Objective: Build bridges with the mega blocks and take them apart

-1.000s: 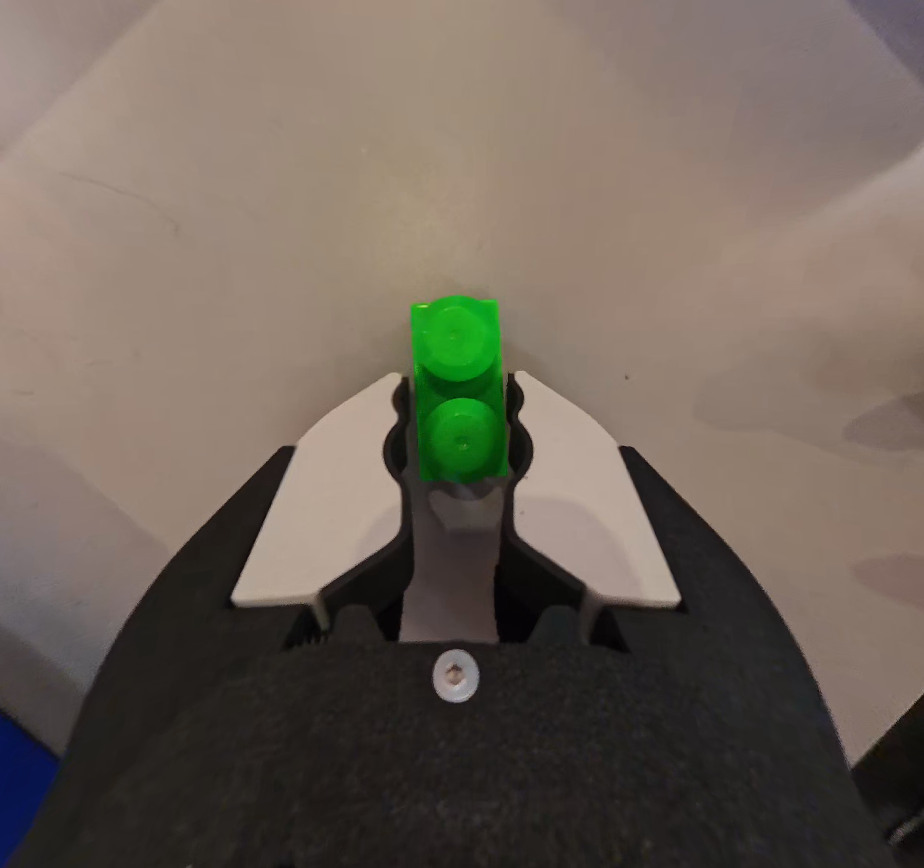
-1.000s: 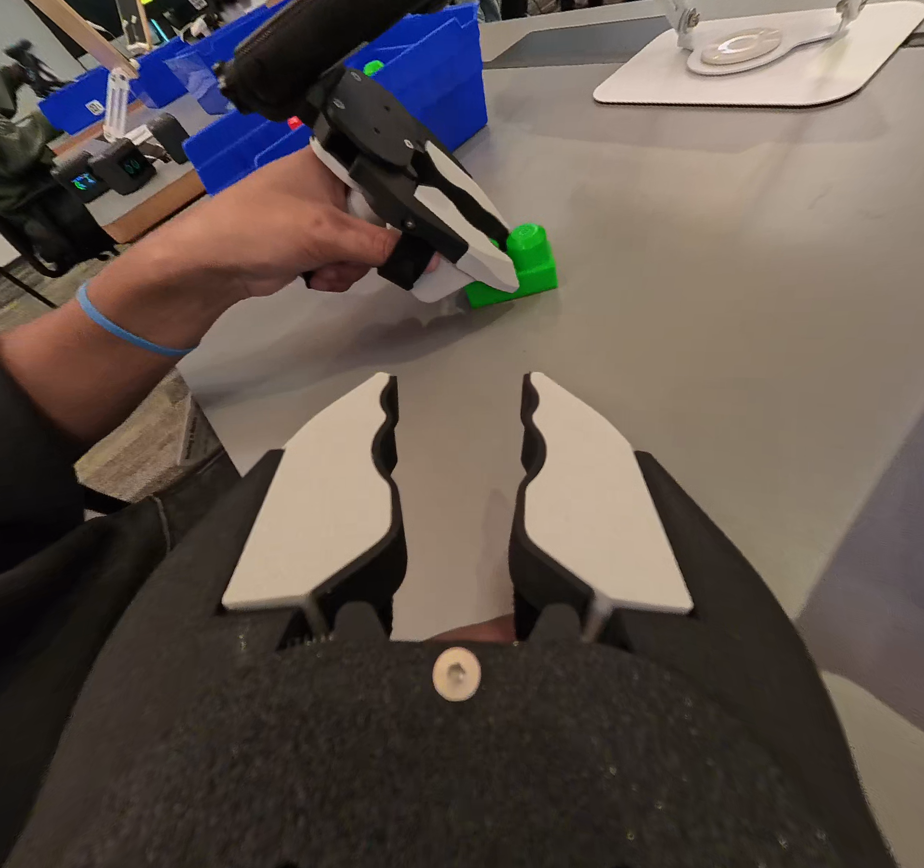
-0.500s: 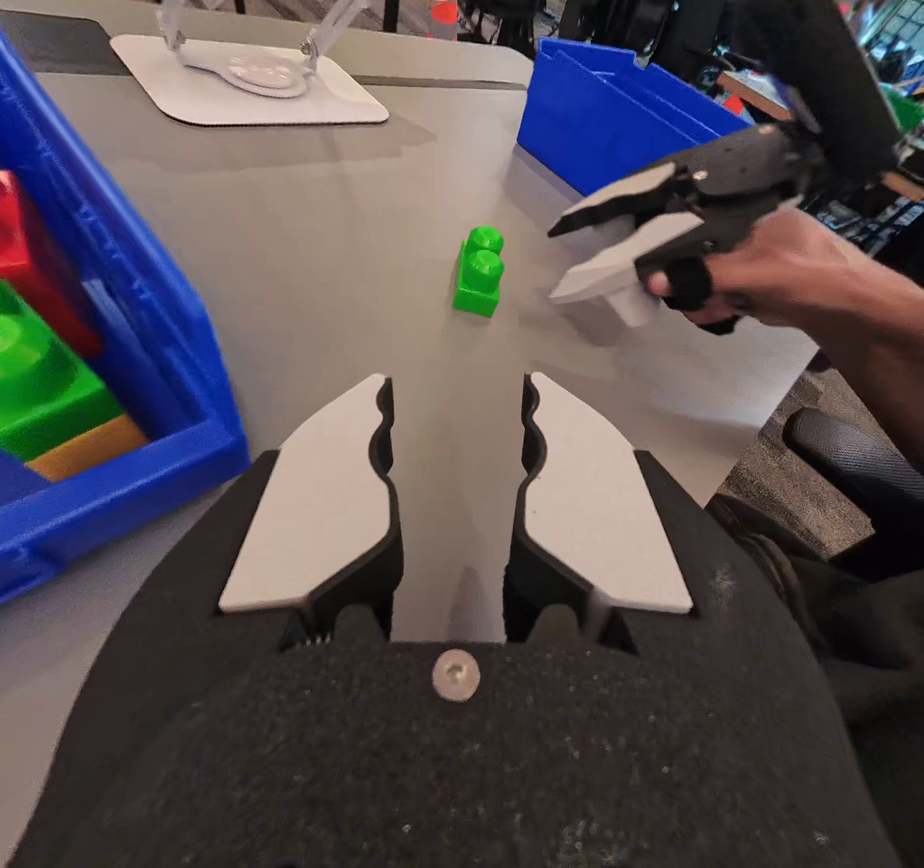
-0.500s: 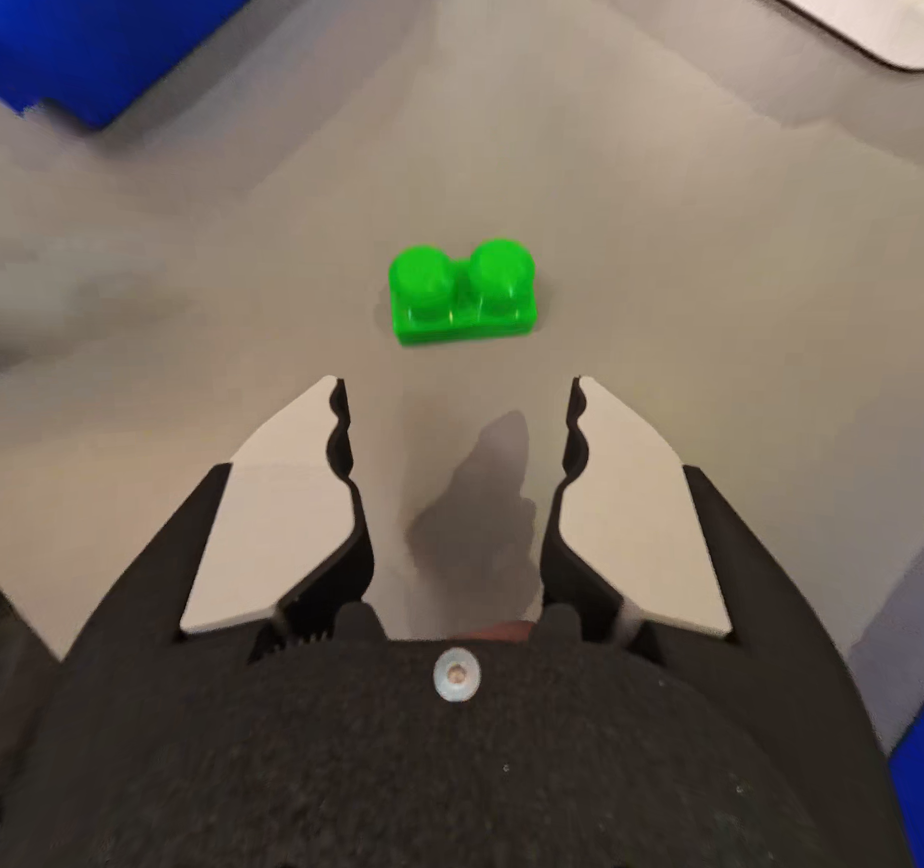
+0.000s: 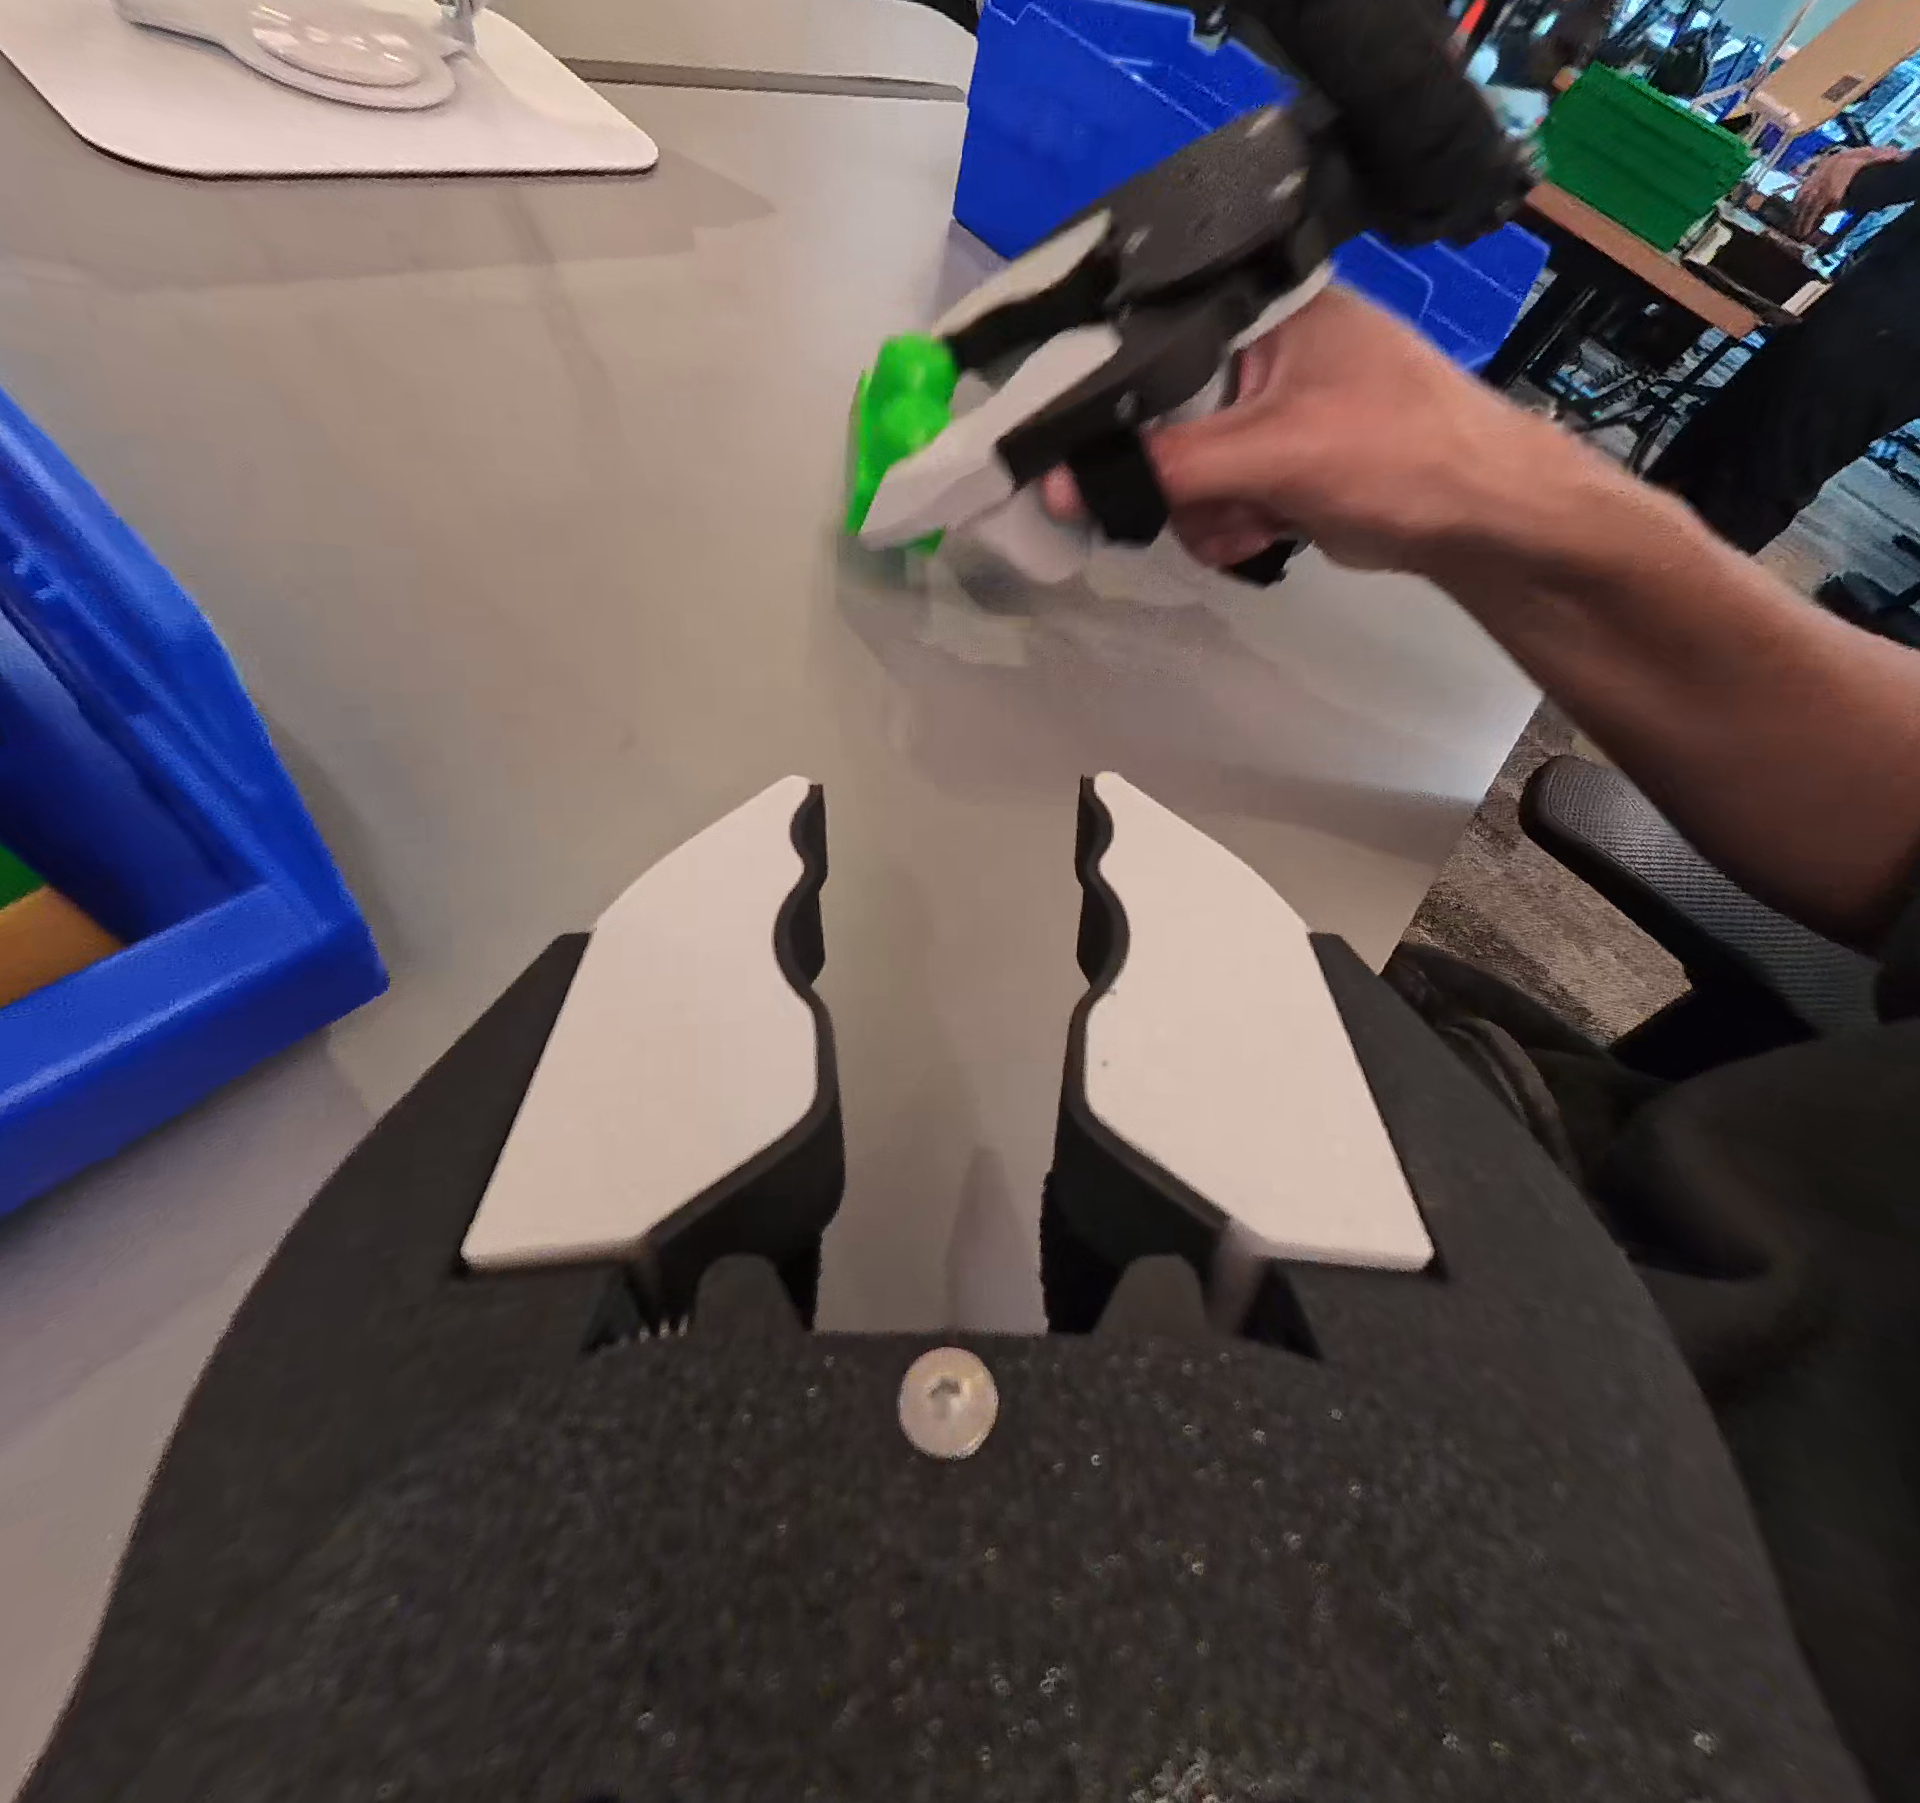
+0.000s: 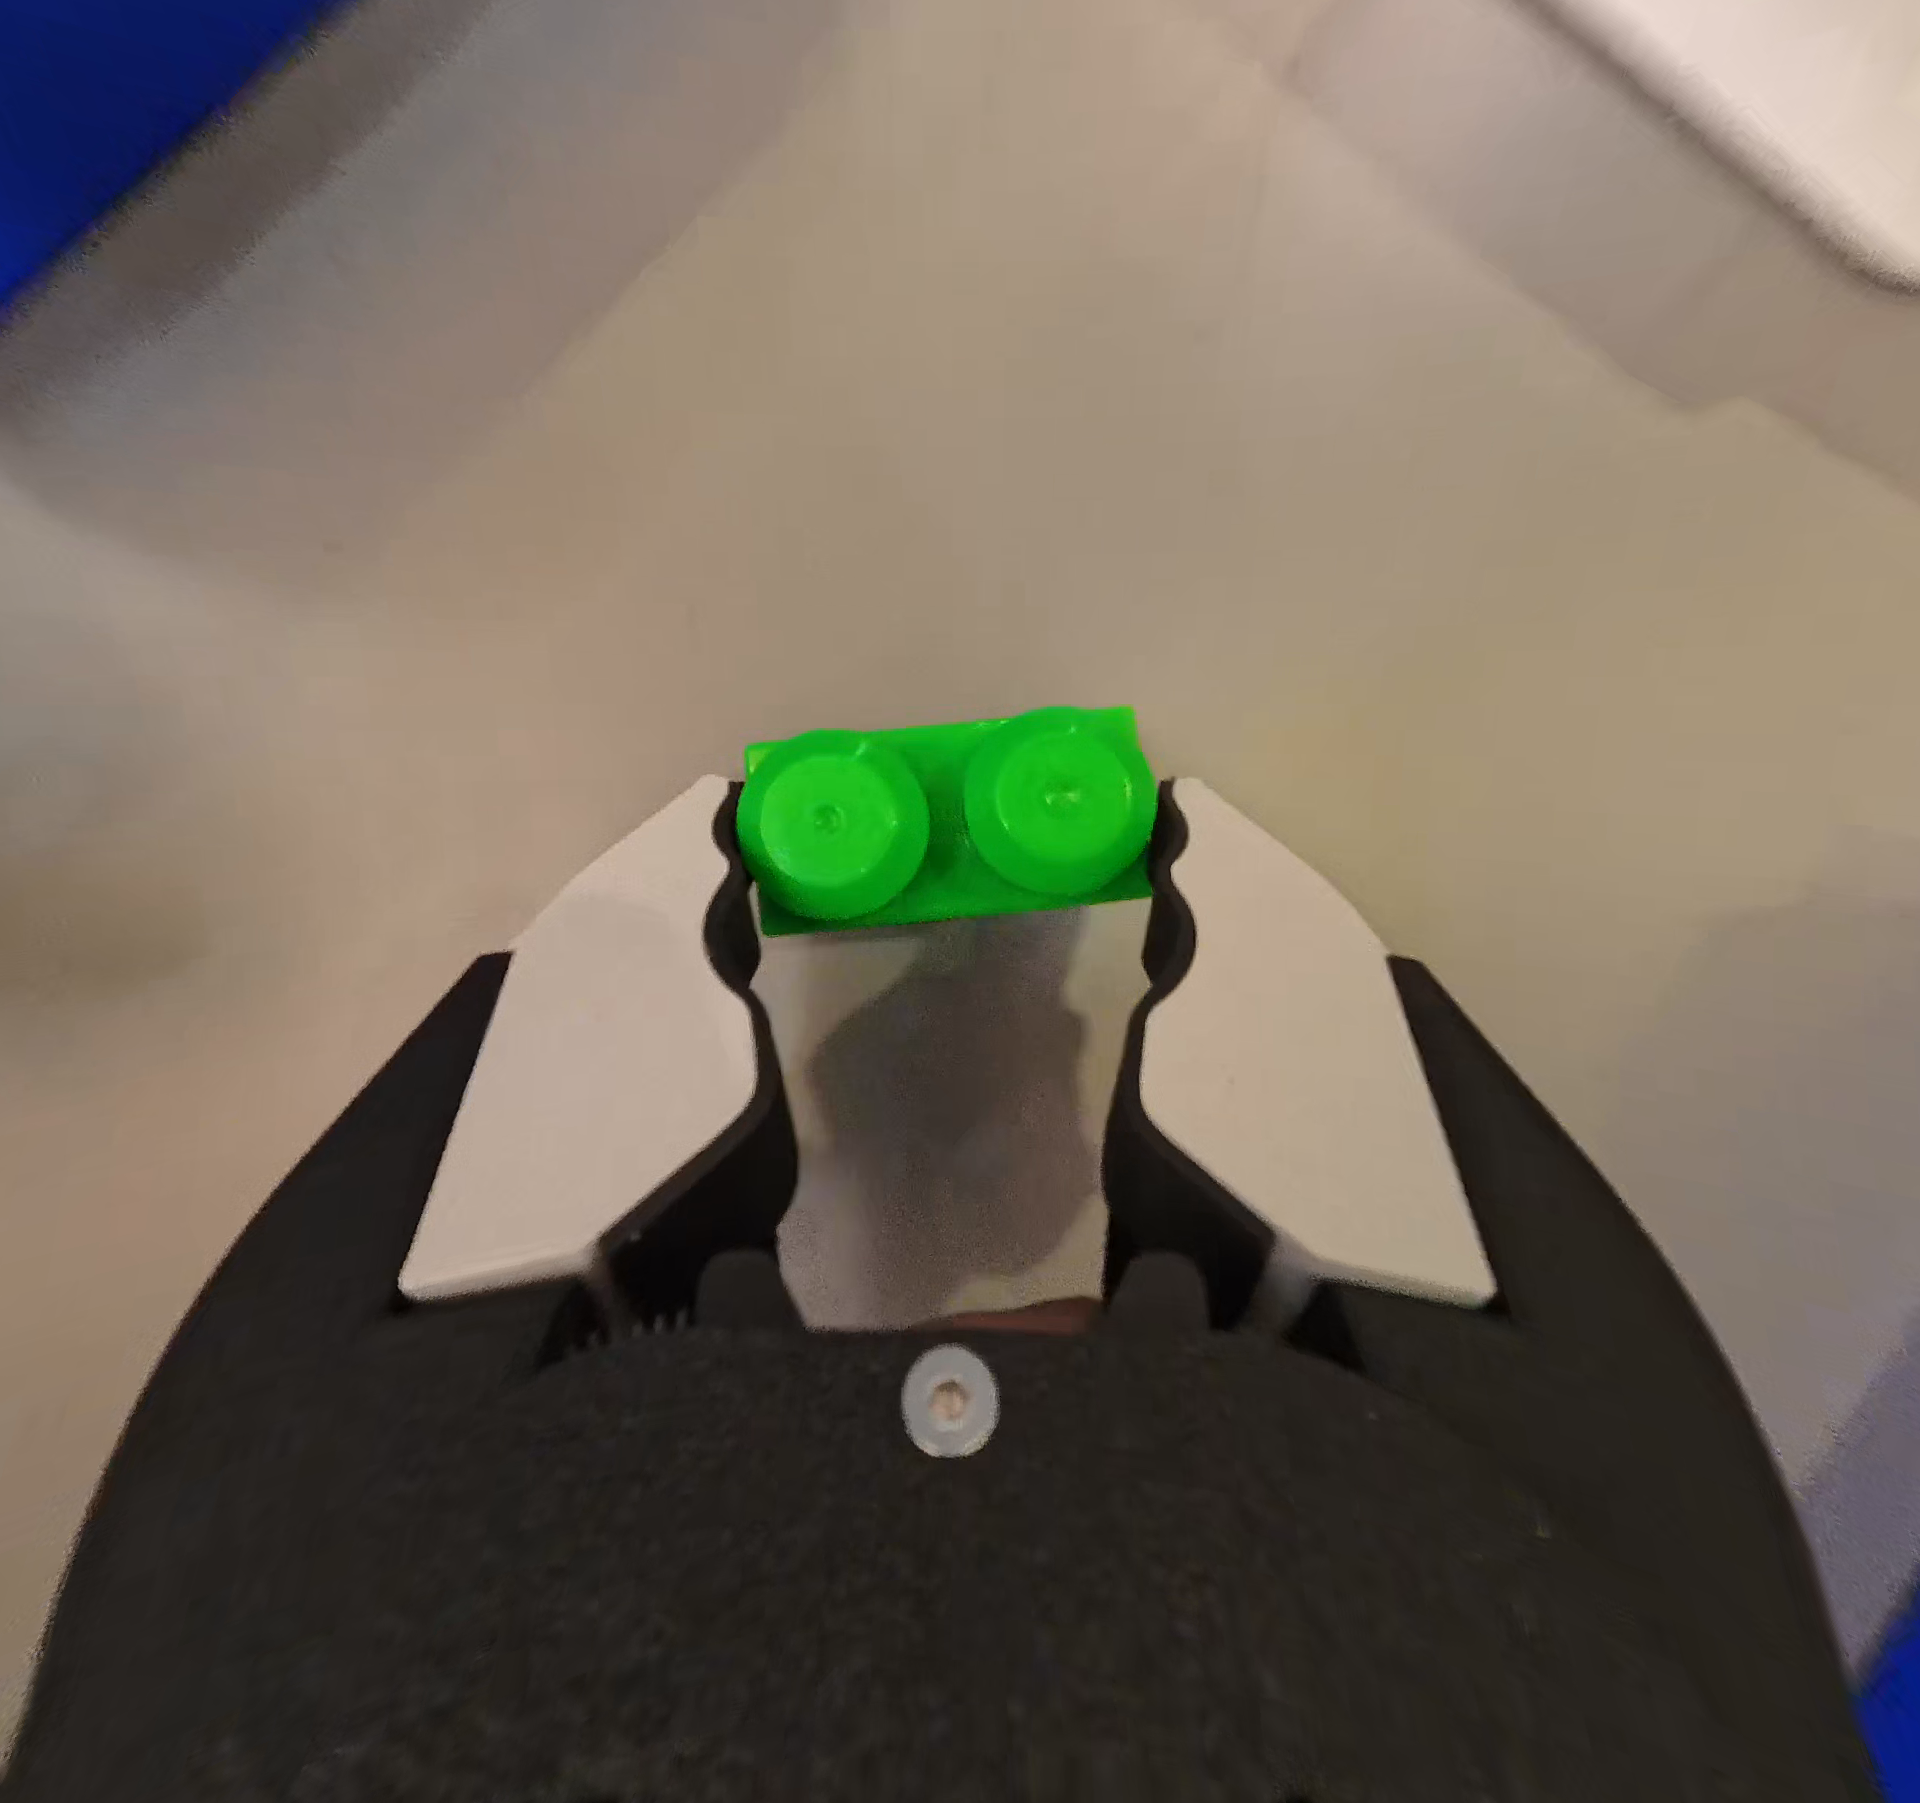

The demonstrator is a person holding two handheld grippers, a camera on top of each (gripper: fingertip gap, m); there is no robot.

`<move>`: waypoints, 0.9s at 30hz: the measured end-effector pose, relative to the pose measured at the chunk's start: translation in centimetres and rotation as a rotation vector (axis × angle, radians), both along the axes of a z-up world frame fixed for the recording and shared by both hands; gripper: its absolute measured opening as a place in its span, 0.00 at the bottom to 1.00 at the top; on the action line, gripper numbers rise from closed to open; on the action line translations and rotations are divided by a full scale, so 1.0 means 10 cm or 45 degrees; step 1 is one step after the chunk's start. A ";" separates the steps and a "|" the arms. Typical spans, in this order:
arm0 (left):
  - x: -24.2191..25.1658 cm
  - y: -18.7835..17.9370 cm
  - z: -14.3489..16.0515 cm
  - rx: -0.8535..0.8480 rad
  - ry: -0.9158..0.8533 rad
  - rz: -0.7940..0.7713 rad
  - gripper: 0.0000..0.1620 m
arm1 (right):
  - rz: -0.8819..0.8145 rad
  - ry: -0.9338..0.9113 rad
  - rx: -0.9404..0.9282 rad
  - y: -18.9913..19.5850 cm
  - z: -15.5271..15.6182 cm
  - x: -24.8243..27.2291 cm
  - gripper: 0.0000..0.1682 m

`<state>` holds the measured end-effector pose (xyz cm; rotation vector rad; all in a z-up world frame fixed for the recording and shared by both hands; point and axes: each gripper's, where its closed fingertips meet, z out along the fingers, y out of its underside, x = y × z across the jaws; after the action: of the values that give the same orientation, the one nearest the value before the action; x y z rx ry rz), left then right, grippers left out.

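A single green two-stud block is seen lengthways between the fingers of the right gripper, whose tips are set against its two short ends; the fingers seem to be pinching it, though whether full pressure is applied cannot be told. From the left wrist view the block appears blurred at the tips of the right gripper, low over the grey counter, and whether it is touching the counter or just lifted off it cannot be made out. The left gripper is held well back from the block, its fingers spread with nothing between them. A blue bin with green and orange pieces inside is seen well to the left of the block, a second blue bin beyond the block, and a white stand base far behind it to the left. No bridge or joined blocks are shown anywhere on the counter, so the building is judged to be at its very start: one block is being gripped, and the supports, the span and the later taking apart are all left to be done.
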<state>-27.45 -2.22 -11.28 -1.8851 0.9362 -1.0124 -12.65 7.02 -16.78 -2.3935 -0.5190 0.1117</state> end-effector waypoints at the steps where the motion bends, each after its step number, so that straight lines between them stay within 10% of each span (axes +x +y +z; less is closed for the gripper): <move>1: -0.01 0.00 0.01 0.007 0.003 0.002 0.28 | -0.010 0.017 0.087 0.00 0.26 0.06 0.43; 6: -0.05 0.04 0.04 0.011 -0.006 0.014 0.27 | -0.286 -0.091 0.491 -0.14 1.85 1.37 0.43; 9: -0.03 0.02 0.03 -0.031 -0.019 -0.006 0.27 | -0.553 -0.124 0.484 -0.16 2.12 2.55 0.43; 18: 0.12 -0.09 0.01 -0.006 0.039 -0.062 0.27 | -0.818 -0.023 -0.160 0.24 0.40 3.94 0.44; 27: 0.11 -0.12 -0.04 0.022 0.080 -0.067 0.27 | -0.760 -0.245 -0.281 0.32 -0.13 4.07 0.44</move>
<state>-26.34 -3.41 -11.69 -1.8964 1.0321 -0.9780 28.09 10.26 -18.05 -2.6845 0.1483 -0.3434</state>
